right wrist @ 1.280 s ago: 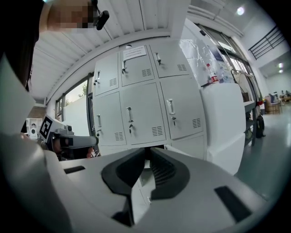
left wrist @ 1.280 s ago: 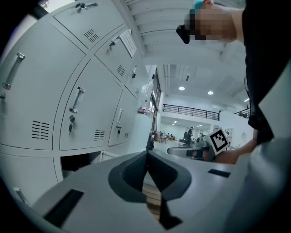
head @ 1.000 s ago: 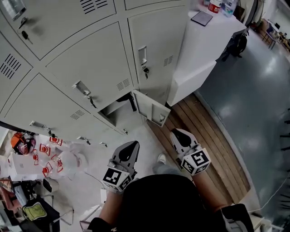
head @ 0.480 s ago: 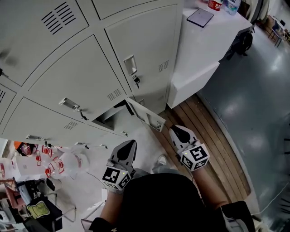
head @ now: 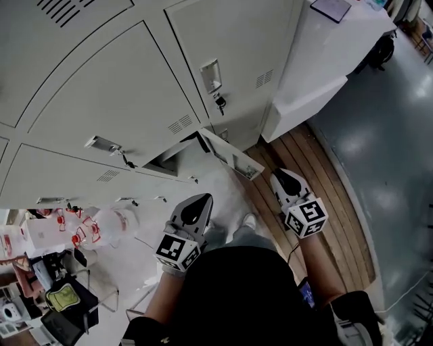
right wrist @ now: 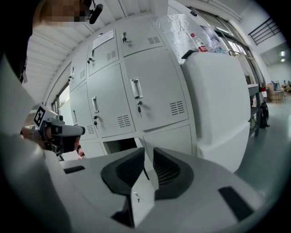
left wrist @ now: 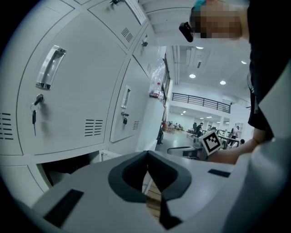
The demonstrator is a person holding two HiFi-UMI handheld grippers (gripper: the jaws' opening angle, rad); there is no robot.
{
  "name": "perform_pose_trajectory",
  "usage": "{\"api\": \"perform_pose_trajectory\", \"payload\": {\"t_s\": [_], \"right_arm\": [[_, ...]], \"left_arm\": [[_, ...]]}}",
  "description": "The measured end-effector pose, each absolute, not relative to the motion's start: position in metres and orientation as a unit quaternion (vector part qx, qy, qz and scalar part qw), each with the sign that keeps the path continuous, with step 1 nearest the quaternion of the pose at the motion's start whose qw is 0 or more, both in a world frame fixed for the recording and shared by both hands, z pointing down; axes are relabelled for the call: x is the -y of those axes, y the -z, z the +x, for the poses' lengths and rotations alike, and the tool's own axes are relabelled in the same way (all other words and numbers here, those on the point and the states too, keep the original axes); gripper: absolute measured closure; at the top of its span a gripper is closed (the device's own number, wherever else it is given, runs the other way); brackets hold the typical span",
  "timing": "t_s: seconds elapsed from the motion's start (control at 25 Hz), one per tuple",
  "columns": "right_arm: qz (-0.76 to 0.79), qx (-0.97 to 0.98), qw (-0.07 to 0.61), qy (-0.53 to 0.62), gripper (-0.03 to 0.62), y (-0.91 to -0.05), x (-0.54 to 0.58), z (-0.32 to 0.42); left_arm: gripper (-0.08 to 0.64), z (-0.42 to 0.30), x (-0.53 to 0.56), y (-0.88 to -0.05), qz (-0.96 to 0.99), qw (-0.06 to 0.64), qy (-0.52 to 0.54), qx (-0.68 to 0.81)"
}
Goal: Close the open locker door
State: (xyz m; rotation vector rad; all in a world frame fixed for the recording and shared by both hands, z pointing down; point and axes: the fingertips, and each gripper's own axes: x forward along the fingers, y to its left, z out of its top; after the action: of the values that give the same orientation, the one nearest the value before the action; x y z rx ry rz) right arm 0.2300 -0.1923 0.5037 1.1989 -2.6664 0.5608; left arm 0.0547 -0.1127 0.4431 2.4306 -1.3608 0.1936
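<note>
The bottom-row locker (head: pixel 169 161) of the pale grey bank has its small door (head: pixel 233 157) swung out toward me over the floor. Beyond the jaws of the right gripper view the same door (right wrist: pixel 142 193) stands edge-on, the dark opening (right wrist: pixel 120 145) behind it. My left gripper (head: pixel 201 198) is shut and empty, low in front of my body, a short way from the opening (left wrist: pixel 68 166). My right gripper (head: pixel 281 174) is shut and empty too, just right of the door's free edge and not touching it.
A white counter (head: pixel 318 61) juts out right of the lockers, a dark flat pad (head: pixel 331 8) on top. Wooden planks (head: pixel 304 203) run beside it, then grey floor. Plastic bags with red print (head: pixel 101 230) and other clutter (head: pixel 57 297) lie at left. My shoe (head: pixel 249 221) is below the door.
The head view has drifted, so the lockers and the counter sit further right. Both grippers stay low and shut, the right one a little higher and nearer the door. The door's angle looks unchanged.
</note>
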Motion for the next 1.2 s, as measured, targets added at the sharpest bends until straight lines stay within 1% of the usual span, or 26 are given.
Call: {"api": "perform_pose_trajectory", "payload": {"t_s": [0.2, 0.32, 0.48, 0.8, 1.04, 1.2], "right_arm": [[0.398, 0.887, 0.119, -0.204, 0.534, -0.547, 0.197, 0.225], [0.387, 0.887, 0.141, -0.208, 0.480, -0.569, 0.194, 0.219], [0.378, 0.888, 0.156, -0.210, 0.465, -0.593, 0.191, 0.214], [0.373, 0.890, 0.167, -0.201, 0.449, -0.615, 0.197, 0.205], [0.369, 0.893, 0.170, -0.195, 0.451, -0.618, 0.199, 0.193], [0.354, 0.897, 0.184, -0.192, 0.450, -0.620, 0.187, 0.181]], "left_arm": [[0.538, 0.048, 0.113, -0.464, 0.855, 0.187, -0.087, 0.476], [0.538, 0.046, 0.108, -0.475, 0.854, 0.194, -0.098, 0.473], [0.538, 0.041, 0.101, -0.487, 0.850, 0.200, -0.112, 0.474], [0.537, 0.027, 0.085, -0.502, 0.834, 0.212, -0.115, 0.495], [0.538, 0.011, 0.065, -0.510, 0.818, 0.222, -0.112, 0.519], [0.538, -0.006, 0.055, -0.512, 0.804, 0.230, -0.103, 0.539]]}}
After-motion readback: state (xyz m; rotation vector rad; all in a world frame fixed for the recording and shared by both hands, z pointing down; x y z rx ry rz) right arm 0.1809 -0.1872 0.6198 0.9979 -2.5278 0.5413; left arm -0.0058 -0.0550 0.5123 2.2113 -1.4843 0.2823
